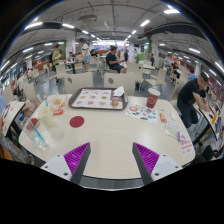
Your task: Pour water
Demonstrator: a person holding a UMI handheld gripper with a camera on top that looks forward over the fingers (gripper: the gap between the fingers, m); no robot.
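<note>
**Surveying the table: claw apart, nothing held**

Looking forward along my claw (111,160), I find its two fingers spread wide, the purple pads (76,155) facing each other across an open gap. Nothing sits between them. Both fingertips hang over the near edge of a pale table (110,130).

Items noted on the table:

- A red cup (152,100) stands upright beyond my right finger, towards the far right of the table, on a patterned plate or mat (141,112) that I cannot identify further. It is well apart from my fingers.
- A small red disc (77,121) lies flat beyond my left finger, near the table's middle.
- A rectangular tray (97,98) with a dark red rim rests at the far side, roughly centred. Its contents are too small to tell.
- A cluster of clear and pale containers (47,112) occupies the left side. I cannot tell which, if any, holds water.
- Papers or cards (178,132) lie along the right edge.

Beyond the table, several people (115,60) sit or stand among other tables in a large room lit by ceiling strip lights. One person (188,98) in dark clothing leans in at the right edge of my table.
</note>
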